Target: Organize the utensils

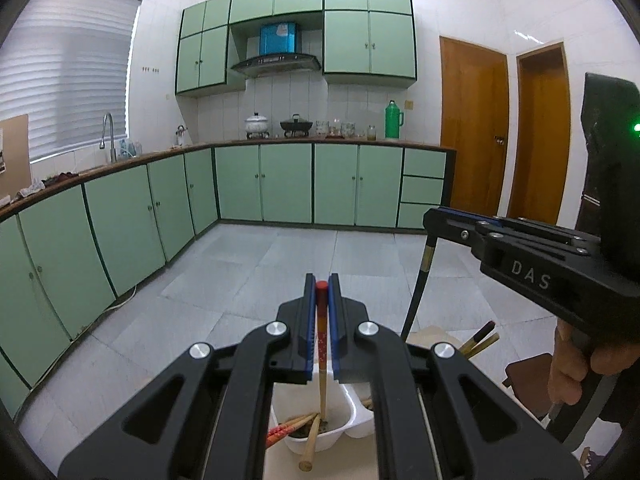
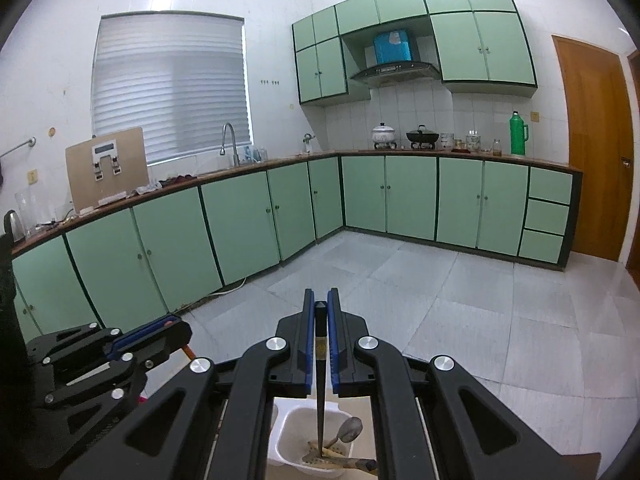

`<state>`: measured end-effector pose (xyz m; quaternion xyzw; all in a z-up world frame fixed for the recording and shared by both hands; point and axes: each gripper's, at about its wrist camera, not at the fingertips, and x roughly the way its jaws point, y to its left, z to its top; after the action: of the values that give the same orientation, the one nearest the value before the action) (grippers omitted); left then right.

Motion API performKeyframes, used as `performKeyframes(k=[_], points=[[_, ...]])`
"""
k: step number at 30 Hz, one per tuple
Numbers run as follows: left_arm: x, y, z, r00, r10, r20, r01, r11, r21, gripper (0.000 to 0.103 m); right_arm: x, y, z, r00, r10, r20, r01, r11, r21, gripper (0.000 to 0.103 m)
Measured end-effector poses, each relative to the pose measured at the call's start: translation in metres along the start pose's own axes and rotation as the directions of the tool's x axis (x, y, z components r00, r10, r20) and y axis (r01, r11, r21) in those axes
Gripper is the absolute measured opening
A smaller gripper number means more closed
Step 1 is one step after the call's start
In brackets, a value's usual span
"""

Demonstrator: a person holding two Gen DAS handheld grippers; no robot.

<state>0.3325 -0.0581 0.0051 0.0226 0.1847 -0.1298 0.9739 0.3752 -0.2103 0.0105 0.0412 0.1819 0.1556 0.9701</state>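
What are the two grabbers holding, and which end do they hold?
The left gripper pinches a red-topped chopstick near its thick top end. The right gripper pinches a black chopstick near its top too. Both tips hang down into white tubs.

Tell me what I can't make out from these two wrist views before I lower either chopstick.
- Left wrist view: the white bin is mostly hidden by the left gripper; only part of its contents shows.
- Left wrist view: the red-topped chopstick tip is lost among the other sticks.
- Right wrist view: the black chopstick tip sinks into clutter; the right gripper covers the white container sides.
- Both: the surface under the containers is cut off.
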Motion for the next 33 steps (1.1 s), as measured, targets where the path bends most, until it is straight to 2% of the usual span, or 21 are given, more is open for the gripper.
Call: performKeyframes(k=[9,11,14,17,19,21,26,30,33], points=[[0.013,0.007,-0.01,0.998,0.008,-0.055,-0.008,1.0,-0.005,0.006,0.014,0.001,-0.009,0.999,0.008,-0.052,-0.009,1.0,-0.011,0.007],[0.015,0.011,-0.011,0.998,0.011,-0.062,-0.012,1.0,-0.011,0.008,0.014,-0.001,-0.009,0.998,0.006,-0.055,-0.006,1.0,-0.008,0.01],[0.016,0.013,-0.011,0.998,0.014,-0.068,-0.014,1.0,-0.01,0.008,0.012,-0.006,-0.009,0.999,-0.003,-0.052,0.003,1.0,0.004,0.024],[0.012,0.013,-0.011,0.998,0.019,-0.061,-0.019,1.0,-0.003,0.019,0.007,-0.011,-0.008,0.999,-0.013,-0.043,0.014,1.0,0.019,0.037],[0.009,0.012,-0.009,0.998,0.027,-0.051,-0.027,1.0,-0.003,0.032,0.002,-0.014,-0.007,0.999,-0.025,-0.032,0.026,0.999,0.027,0.049],[0.005,0.013,-0.008,0.999,0.026,-0.046,-0.026,1.0,-0.007,0.033,-0.003,-0.016,-0.007,0.999,-0.034,-0.024,0.035,0.999,0.03,0.054],[-0.012,0.014,-0.006,0.999,0.047,-0.022,-0.047,0.999,-0.005,0.048,-0.022,-0.021,-0.01,0.998,-0.056,-0.005,0.057,0.998,0.032,0.069],[-0.032,0.016,-0.009,0.998,0.057,-0.006,-0.057,0.998,-0.022,0.059,-0.041,-0.025,-0.015,0.996,-0.083,0.018,0.082,0.996,0.032,0.085],[-0.048,0.015,-0.015,0.998,0.063,0.01,-0.062,0.998,-0.024,0.067,-0.058,-0.03,-0.023,0.996,-0.082,0.032,0.08,0.995,0.051,0.088]])
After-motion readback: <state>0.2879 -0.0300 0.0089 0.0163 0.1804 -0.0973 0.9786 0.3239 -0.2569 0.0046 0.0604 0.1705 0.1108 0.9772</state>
